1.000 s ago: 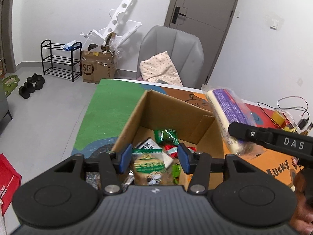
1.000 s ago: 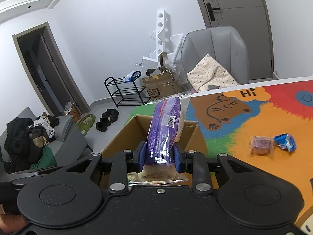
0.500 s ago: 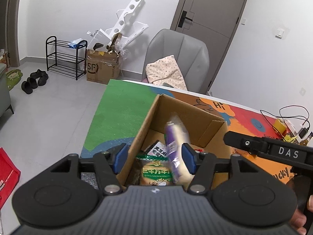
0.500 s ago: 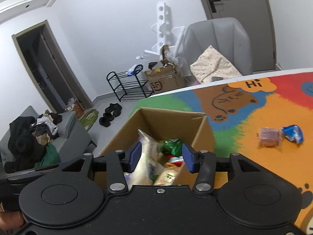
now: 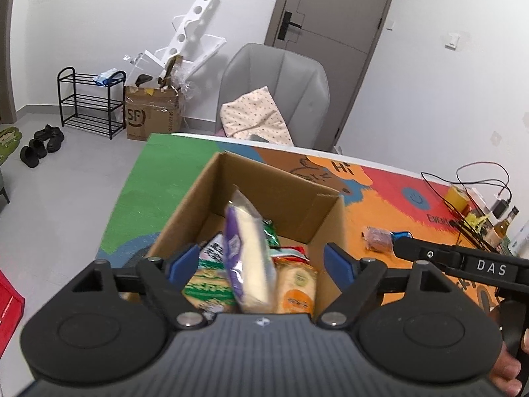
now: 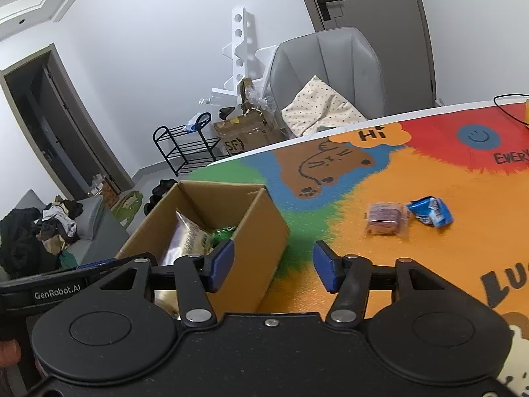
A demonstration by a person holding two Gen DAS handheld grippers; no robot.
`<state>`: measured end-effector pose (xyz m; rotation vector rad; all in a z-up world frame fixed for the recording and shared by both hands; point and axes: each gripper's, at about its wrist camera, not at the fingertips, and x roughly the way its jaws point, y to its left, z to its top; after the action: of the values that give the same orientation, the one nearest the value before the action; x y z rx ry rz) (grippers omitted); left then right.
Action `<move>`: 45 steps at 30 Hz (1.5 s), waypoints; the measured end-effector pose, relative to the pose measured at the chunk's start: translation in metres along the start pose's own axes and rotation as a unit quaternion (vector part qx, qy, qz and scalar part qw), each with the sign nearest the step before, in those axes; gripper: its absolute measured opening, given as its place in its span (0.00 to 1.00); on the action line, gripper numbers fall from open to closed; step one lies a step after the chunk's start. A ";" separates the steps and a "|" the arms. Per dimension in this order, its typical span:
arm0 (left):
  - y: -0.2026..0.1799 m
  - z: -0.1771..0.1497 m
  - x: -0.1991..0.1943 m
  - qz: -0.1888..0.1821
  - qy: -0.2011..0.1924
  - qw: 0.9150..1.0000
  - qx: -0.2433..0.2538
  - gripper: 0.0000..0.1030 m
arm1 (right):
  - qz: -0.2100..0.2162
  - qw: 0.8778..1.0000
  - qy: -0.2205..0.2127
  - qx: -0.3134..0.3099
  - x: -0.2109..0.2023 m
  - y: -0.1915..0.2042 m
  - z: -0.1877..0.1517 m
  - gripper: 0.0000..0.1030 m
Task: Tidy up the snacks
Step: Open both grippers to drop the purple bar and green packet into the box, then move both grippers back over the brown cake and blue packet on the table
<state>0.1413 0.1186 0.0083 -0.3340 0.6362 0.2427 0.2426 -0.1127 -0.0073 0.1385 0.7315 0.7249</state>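
An open cardboard box (image 5: 291, 195) (image 6: 254, 228) stands on the colourful table mat and holds several snack packets. A purple and cream packet (image 5: 248, 258) (image 6: 188, 238) leans upright among them, free of both grippers. My left gripper (image 5: 263, 263) hovers over the box's near side, its jaws opening wide with the packets below them and nothing pressed. My right gripper (image 6: 272, 264) sits to the right of the box over the mat, jaws opening and empty. A brown packet (image 6: 385, 218) (image 5: 377, 236) and a blue wrapper (image 6: 429, 211) lie on the orange area.
A grey chair (image 5: 277, 89) with a dotted cushion stands behind the table. Cables and small bottles (image 5: 479, 205) crowd the far right edge. On the floor stand a shoe rack (image 5: 89, 102) and a taped carton (image 5: 152, 115). A sofa with clothes (image 6: 43, 231) is at left.
The right gripper let go of the purple packet, which dropped into the box, then swung right, off the box. The left gripper's jaws spread wider over the box.
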 end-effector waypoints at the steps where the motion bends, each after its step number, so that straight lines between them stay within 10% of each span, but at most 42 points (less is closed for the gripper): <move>1: -0.002 -0.001 0.000 -0.001 0.003 1.000 0.001 0.80 | 0.000 1.000 0.001 0.000 -0.001 -0.003 -0.001 0.55; 21: -0.063 -0.010 0.006 -0.020 0.019 0.999 0.043 0.81 | -0.025 0.999 -0.021 0.024 -0.032 -0.059 -0.007 0.85; 45: -0.155 -0.009 0.059 -0.060 0.035 0.993 0.098 0.81 | -0.038 0.996 -0.043 0.062 -0.039 -0.145 -0.001 0.81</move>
<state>0.2326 -0.0204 0.0008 -0.1908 0.7002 0.0534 0.3024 -0.2465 -0.0381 0.2521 0.6950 0.5983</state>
